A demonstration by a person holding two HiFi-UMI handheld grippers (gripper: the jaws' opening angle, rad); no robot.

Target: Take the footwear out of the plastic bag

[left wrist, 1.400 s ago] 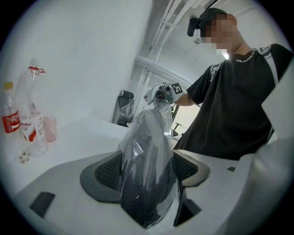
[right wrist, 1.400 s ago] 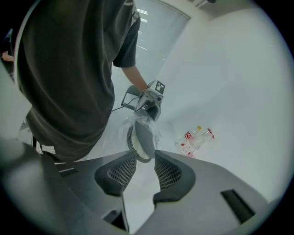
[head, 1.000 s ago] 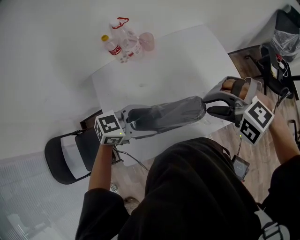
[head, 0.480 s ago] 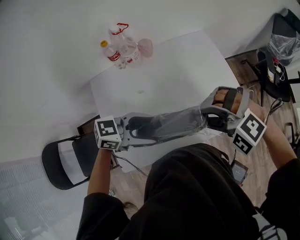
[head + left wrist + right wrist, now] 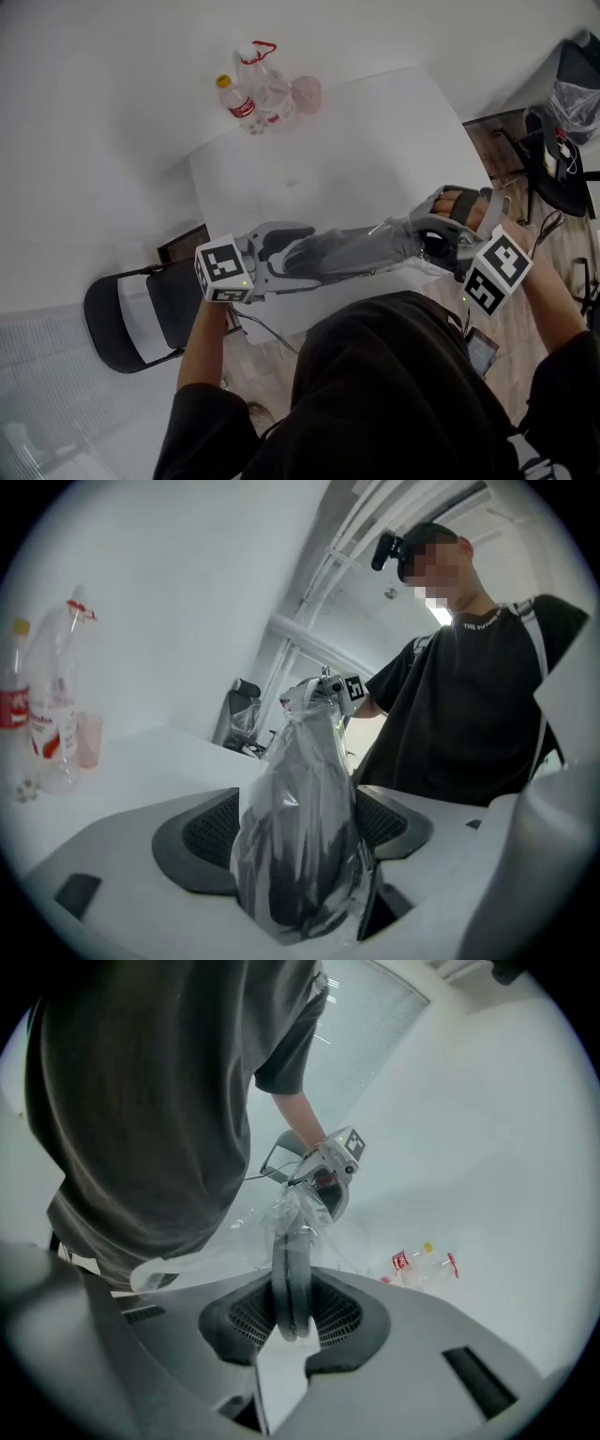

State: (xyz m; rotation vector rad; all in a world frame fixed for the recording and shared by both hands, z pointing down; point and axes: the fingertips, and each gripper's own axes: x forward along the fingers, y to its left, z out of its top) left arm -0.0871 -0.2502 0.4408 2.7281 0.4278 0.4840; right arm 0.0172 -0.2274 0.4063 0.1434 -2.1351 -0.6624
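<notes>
The right gripper (image 5: 292,1309) has just been closing its jaws. Now they pinch the flat grey footwear (image 5: 290,1274) poking out of the clear plastic bag (image 5: 361,251) in the middle of the head view. It looks ready to pull out. The left gripper (image 5: 284,253) squeezes the bag's other end between its jaws. I count one bag, two grey soles, two clear plastic bottles (image 5: 236,101) and one pink cup (image 5: 307,94) up top.
</notes>
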